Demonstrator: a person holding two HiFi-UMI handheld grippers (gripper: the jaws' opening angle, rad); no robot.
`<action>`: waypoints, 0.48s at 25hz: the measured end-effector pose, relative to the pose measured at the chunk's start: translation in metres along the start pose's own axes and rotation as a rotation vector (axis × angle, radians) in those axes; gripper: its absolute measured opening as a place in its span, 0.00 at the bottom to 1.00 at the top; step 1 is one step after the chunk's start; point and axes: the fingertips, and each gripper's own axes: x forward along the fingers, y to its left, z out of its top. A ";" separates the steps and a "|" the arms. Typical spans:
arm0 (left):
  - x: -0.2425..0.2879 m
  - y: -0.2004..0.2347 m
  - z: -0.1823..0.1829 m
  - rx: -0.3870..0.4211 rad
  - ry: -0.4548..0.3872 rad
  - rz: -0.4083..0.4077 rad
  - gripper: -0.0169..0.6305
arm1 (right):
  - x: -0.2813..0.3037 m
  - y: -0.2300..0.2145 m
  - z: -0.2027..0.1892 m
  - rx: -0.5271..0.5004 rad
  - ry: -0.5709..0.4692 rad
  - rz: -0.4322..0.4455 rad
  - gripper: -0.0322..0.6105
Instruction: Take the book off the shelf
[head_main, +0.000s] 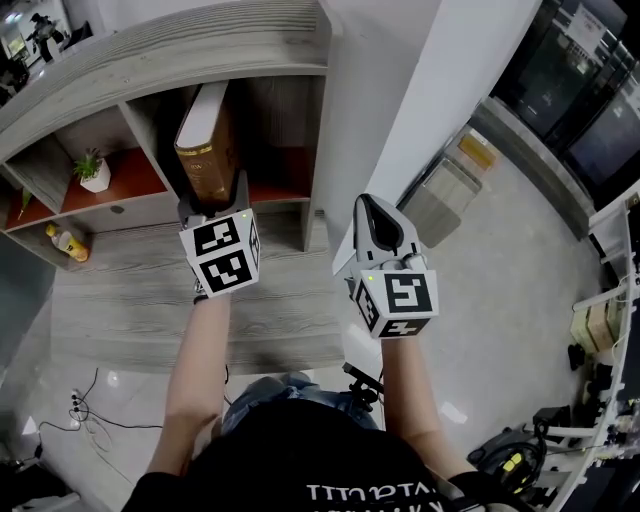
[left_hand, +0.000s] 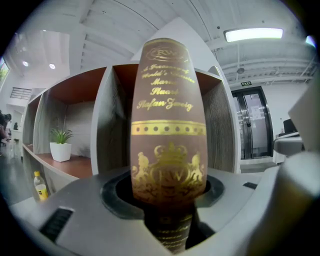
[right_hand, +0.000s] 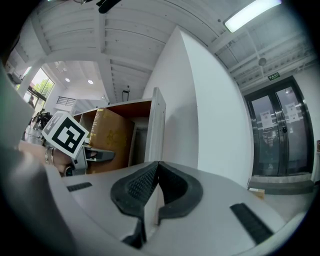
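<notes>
A thick brown book with gold print on its spine stands upright in a compartment of the grey shelf, its spine facing out. My left gripper is at the book's lower end, its jaws closed on both sides of the spine. My right gripper hangs to the right of the shelf near the white wall, shut with nothing between its pads. In the right gripper view the book and the left gripper show at the left.
A small potted plant sits in the red-floored compartment to the left, and a yellow bottle stands lower left. The shelf's right side panel meets a white wall. Cables lie on the floor.
</notes>
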 end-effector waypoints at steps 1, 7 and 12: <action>-0.005 0.003 0.000 -0.002 0.003 -0.003 0.38 | -0.003 0.004 0.002 -0.002 0.000 -0.004 0.07; -0.032 0.019 -0.003 -0.013 0.015 -0.022 0.38 | -0.020 0.025 0.010 0.000 0.002 -0.035 0.07; -0.056 0.029 -0.003 -0.017 0.015 -0.054 0.38 | -0.037 0.047 0.015 -0.003 0.009 -0.053 0.07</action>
